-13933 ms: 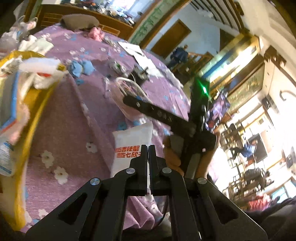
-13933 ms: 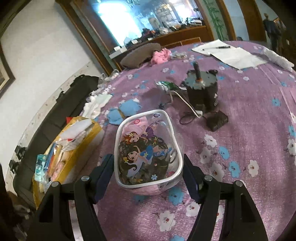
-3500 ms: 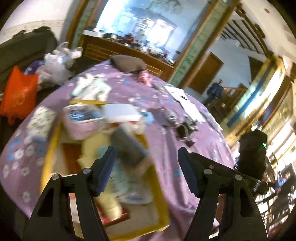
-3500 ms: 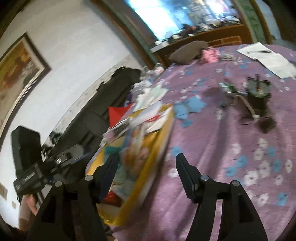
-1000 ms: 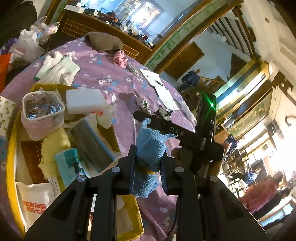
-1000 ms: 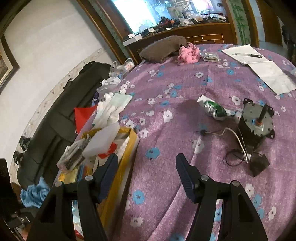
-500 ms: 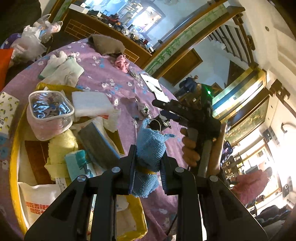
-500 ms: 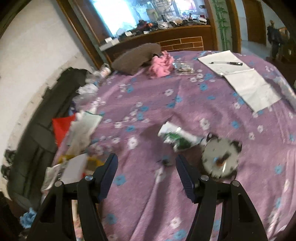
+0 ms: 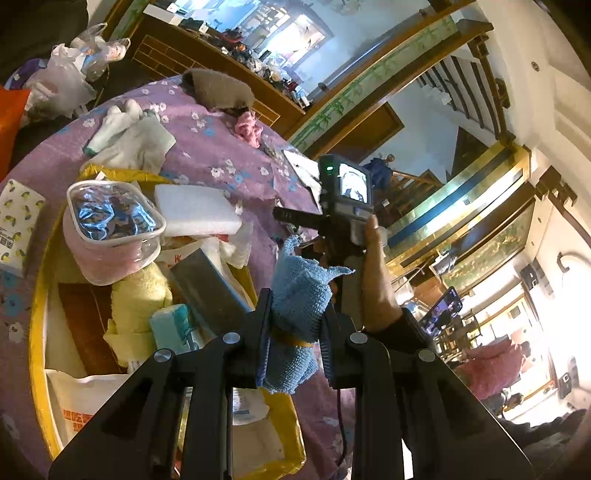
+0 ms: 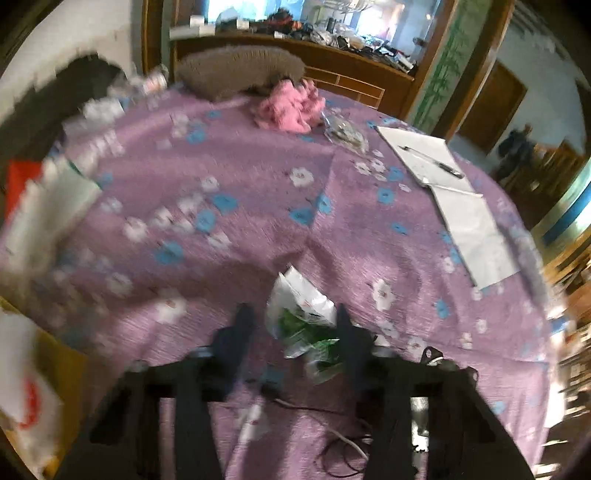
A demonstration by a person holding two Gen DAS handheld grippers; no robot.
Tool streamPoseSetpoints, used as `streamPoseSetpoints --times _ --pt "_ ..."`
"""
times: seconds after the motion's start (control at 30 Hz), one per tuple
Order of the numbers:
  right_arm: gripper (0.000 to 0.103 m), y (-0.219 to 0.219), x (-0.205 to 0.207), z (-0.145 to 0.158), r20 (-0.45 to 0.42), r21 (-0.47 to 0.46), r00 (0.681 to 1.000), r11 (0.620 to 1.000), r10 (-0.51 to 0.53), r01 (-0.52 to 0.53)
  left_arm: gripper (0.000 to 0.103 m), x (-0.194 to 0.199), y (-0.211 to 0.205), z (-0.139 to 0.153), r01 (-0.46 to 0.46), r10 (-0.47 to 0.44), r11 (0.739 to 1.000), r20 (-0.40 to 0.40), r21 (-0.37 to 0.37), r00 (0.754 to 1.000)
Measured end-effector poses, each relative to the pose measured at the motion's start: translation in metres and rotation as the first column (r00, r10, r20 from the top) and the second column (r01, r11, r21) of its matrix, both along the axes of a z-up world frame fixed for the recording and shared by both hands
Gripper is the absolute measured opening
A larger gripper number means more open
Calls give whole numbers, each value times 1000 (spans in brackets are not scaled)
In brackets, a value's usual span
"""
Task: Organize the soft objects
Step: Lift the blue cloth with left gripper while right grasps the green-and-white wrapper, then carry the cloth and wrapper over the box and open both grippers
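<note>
My left claw (image 9: 295, 325) stays clamped on the blue cloth (image 9: 301, 291), held above the yellow box (image 9: 37, 332) that fills the view from 7 to 10 o'clock. My right claw (image 10: 295, 325) has swung away from the box and down over the green-white packet (image 10: 306, 321); its jaws are closing with the packet between them. I judge the packet is next for the box.

Daylight glares from the far windows (image 9: 295, 33). The right wrist view smears with motion blur. Edges bend and darken.
</note>
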State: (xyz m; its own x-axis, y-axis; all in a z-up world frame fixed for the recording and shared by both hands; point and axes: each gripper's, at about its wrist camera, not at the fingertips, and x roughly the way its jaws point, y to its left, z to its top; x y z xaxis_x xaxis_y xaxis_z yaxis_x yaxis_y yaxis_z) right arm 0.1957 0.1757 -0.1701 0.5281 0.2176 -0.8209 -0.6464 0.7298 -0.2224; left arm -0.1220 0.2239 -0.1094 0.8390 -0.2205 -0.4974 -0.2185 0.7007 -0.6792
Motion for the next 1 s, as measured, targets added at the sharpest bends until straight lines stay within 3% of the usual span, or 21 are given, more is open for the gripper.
streamPoseSetpoints --times 0.07,0.2,0.37,0.5,0.67,0.87,1.0 --pt "30 1 -4 -4 57 -36 998 999 2 0 22 3 -1 -3 2 -2 1000 -20 -1 1000" --pt "15 -2 -2 -1 98 -49 995 999 -9 14 22 1 -7 -1 -6 6 1000 -27 4 1000" --pt "14 -27 -21 38 130 99 992 995 0 -13 22 -4 -15 3 -21 22 999 -39 28 999" --pt "14 -58 -48 78 85 280 995 957 47 -69 22 -5 -25 5 -28 30 999 -56 44 998" --pt "14 -96 -81 104 10 429 993 897 114 -107 22 -8 -40 10 -36 41 997 -64 70 997" --pt "14 -129 -123 98 -82 548 972 825 221 -141 22 -16 -49 15 -63 71 994 -82 89 994" --pt "14 -140 -148 91 -85 578 963 800 255 -161 22 -33 -44 21 -102 108 991 -77 82 991"
